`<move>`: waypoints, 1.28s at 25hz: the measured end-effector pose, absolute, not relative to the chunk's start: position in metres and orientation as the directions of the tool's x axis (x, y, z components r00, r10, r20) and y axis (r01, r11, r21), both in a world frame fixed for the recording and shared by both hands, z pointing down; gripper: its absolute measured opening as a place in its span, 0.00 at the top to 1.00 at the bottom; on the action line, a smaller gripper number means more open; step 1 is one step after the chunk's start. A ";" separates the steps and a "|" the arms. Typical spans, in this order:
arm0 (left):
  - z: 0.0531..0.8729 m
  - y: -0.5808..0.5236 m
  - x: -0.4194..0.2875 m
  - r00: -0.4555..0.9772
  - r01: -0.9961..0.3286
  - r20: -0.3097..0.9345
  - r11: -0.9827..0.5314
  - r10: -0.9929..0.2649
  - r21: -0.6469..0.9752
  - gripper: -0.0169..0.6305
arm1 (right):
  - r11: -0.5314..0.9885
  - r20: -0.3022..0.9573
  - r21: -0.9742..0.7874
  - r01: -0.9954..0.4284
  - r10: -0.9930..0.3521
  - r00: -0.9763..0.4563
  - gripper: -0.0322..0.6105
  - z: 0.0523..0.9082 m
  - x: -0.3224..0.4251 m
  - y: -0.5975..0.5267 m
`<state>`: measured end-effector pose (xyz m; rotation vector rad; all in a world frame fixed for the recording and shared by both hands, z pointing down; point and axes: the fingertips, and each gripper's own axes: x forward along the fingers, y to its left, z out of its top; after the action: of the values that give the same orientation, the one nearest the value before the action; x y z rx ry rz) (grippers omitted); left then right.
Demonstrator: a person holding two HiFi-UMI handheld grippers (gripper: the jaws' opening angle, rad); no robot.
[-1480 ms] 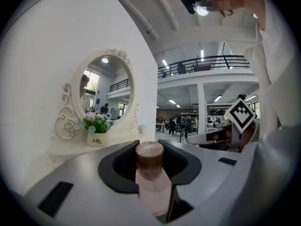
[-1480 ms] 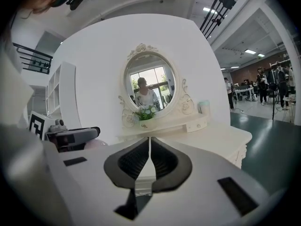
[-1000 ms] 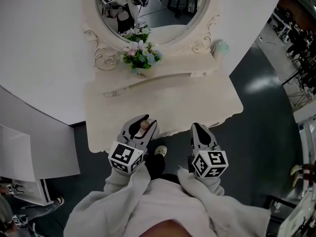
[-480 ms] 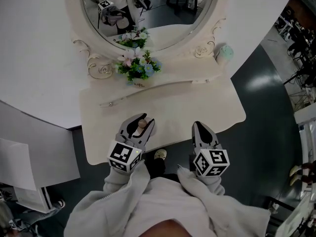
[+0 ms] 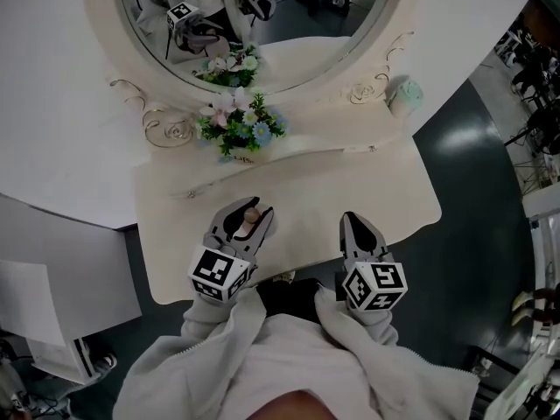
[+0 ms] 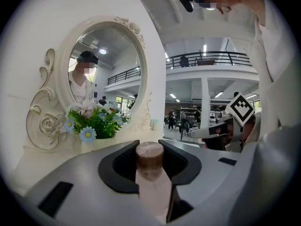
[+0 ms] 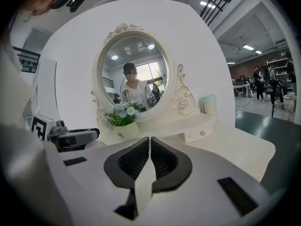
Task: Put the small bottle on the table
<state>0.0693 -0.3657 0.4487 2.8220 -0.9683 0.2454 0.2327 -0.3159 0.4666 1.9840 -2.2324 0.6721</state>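
Cream dressing table with an oval mirror, on a dark floor.
Flower pot below the mirror. Left gripper, above the table's front, clamps the small bottle; right gripper beside it, jaws pressed together, empty.

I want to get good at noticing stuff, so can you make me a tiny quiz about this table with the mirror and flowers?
1. True or false: the left gripper is gripping the small bottle.
2. Where do the flowers stand? A. on the table, in front of the mirror; B. on the floor; C. on a chair.
3. Fill in: the fingers of the right gripper are ____, with nothing between them.

Key: 1 true; 2 A; 3 shut.
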 end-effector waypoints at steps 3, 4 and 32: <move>0.453 -0.372 0.070 0.776 -0.620 0.211 -0.780 -0.594 0.082 0.77 | 0.073 0.342 -0.280 -0.957 -0.924 -0.170 0.89 0.468 0.233 -0.324; 0.455 -0.374 0.070 0.774 -0.621 0.215 -0.780 -0.595 0.080 0.77 | 0.077 0.340 -0.286 -0.955 -0.924 -0.176 0.89 0.468 0.232 -0.327; 0.564 -0.454 0.123 0.593 -0.791 0.309 -0.610 -0.743 0.053 0.77 | 0.163 0.491 -0.253 -0.954 -0.828 -0.272 0.89 0.487 0.274 -0.351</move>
<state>0.1227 -0.4537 0.5636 2.6360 -1.2826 0.3832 0.2737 -0.3513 0.4866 1.7284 -2.2007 0.7653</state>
